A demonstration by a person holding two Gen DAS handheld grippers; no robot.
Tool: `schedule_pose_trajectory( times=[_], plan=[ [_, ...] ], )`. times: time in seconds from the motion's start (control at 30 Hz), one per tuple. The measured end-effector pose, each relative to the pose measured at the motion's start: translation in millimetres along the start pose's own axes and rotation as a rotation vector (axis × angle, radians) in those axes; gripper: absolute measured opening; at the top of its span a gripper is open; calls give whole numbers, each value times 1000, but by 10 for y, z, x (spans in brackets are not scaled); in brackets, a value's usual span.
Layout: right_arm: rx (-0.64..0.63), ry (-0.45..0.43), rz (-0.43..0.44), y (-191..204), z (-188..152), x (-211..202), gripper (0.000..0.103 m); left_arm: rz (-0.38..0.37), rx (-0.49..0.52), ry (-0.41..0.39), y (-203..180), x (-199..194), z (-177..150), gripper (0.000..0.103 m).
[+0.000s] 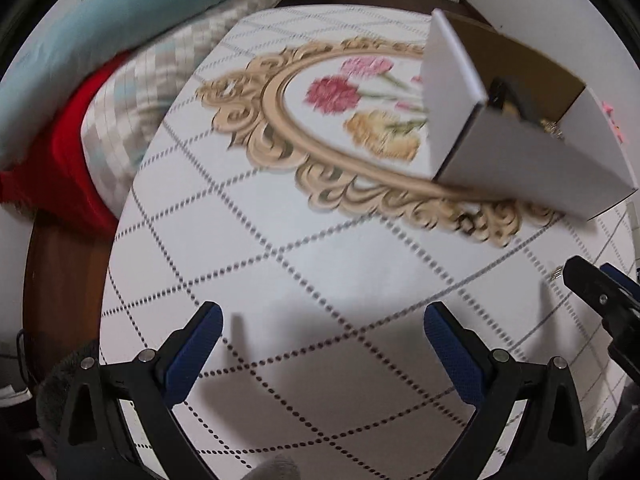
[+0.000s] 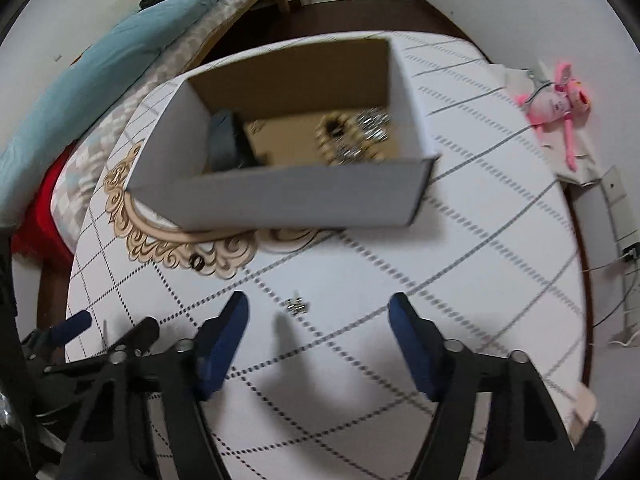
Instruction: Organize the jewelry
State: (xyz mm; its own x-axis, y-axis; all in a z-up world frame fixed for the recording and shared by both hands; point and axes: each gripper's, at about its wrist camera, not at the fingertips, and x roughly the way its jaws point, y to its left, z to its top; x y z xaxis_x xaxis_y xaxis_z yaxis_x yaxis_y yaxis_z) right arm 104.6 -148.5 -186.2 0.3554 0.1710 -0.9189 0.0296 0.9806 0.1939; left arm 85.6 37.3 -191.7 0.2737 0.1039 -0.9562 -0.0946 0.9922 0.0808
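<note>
- My left gripper [image 1: 322, 332] hangs over the near part of the surface [image 1: 280, 248] with its blue pads spread wide and nothing between them.
- My right gripper [image 2: 318, 332] is also spread wide and holds nothing; it hovers above the surface, facing the box.
- The left wrist view catches one black tip of my right gripper at the right edge, close beside my left one.
- The surface is white, crossed by dotted grey lines in a diamond grid, with a gold scrolled oval frame [image 1: 276, 120] printed on it and pink, red and yellow flowers [image 1: 332, 94] inside the frame.
- A white cardboard box [image 2: 296, 196] with a brown inside stands open on the surface, partly over the gold frame.
- Inside the box, a heap of jewelry [image 2: 352, 136] lies toward its right side: pale beads and shiny silver pieces, too blurred to tell apart.
- A dark object [image 2: 226, 140] leans against the box's left inner wall; I cannot tell what it is.
- One small silver piece [image 2: 296, 305] lies loose on the surface, just ahead of my right gripper and between its two pads as that camera sees it, not touching either.
- A small dark ring [image 2: 196, 262] lies on the gold frame print, near the box's front left corner.
- A pink plush toy [image 2: 556, 104] lies on pale cloth at the far right edge of the surface.
- A bed with a teal blanket [image 1: 100, 40], checked bedding and something red sits along the left, beyond the surface.
</note>
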Motion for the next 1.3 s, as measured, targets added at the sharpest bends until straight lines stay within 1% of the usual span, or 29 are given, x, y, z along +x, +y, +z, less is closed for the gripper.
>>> schedule_pose_trajectory(
  times=[0.07,0.1,0.13,0.17,0.2,0.23,0.27,0.3,0.47,0.53,0.67,0.73,0.77,0.8,0.83,0.87,0.9,0.93,0.97,1.03,1.07,1.1,1.13,1.2,1.27,1.3],
  plan=[
    [-5,1,16,43,-26,63,60,16,3,5,21,42,-41,103],
    [-7,6,20,61,-36,91,57,12,2,-1,31,42,-49,103],
    [-18,-20,12,97,-59,91,51,13,1,-3,41,40,-55,103],
    [-26,-23,14,122,-67,101,39,17,4,-6,45,37,-58,103],
    [-36,-36,-3,144,-73,101,35,21,8,-11,44,32,-60,103],
    [-43,-45,-14,168,-78,112,26,21,11,-15,35,30,-56,103],
    [-46,-49,-22,175,-81,118,11,19,12,-15,28,29,-50,103],
    [-46,-52,-30,173,-83,122,9,18,14,-15,16,29,-45,103],
    [-3,-64,-4,26,-70,63,9,20,35,-49,-104,-44,26,102],
    [28,-73,0,-77,-56,7,9,-1,47,-71,-195,-80,79,102],
    [80,-98,-26,-295,-39,-99,9,-40,72,-101,-410,-91,180,102],
    [101,-106,-49,-408,-36,-125,9,-52,98,-112,-529,-75,213,100],
    [108,-108,-56,-446,-33,-127,9,-52,109,-118,-582,-74,221,92],
    [116,-109,-62,-490,-25,-130,9,-49,118,-121,-623,-73,221,86],
    [128,-109,-66,-539,-19,-131,9,-46,127,-123,-666,-69,232,85],
    [137,-109,-69,-586,-18,-128,9,-49,134,-125,-705,-67,244,80],
    [144,-110,-74,-618,-14,-124,9,-49,140,-129,-733,-65,251,72],
    [148,-112,-75,-669,-19,-144,9,-54,147,-139,-754,-70,264,69],
    [154,-114,-75,-685,-18,-140,9,-54,154,-143,-772,-71,281,63],
    [159,-115,-76,-711,-20,-147,9,-68,163,-151,-800,-73,307,51],
    [160,-116,-76,-719,-13,-144,9,-85,163,-152,-808,-78,312,41],
    [161,-115,-74,-721,-8,-140,9,-95,163,-152,-811,-75,319,34],
    [161,-115,-74,-712,-10,-139,9,-102,167,-153,-825,-79,324,31],
    [161,-115,-72,-705,-9,-134,9,-110,180,-158,-864,-86,324,15],
    [162,-114,-68,-708,-10,-136,9,-118,189,-158,-885,-91,319,9],
    [162,-116,-67,-703,-15,-144,9,-116,192,-159,-904,-104,302,8]
  ],
)
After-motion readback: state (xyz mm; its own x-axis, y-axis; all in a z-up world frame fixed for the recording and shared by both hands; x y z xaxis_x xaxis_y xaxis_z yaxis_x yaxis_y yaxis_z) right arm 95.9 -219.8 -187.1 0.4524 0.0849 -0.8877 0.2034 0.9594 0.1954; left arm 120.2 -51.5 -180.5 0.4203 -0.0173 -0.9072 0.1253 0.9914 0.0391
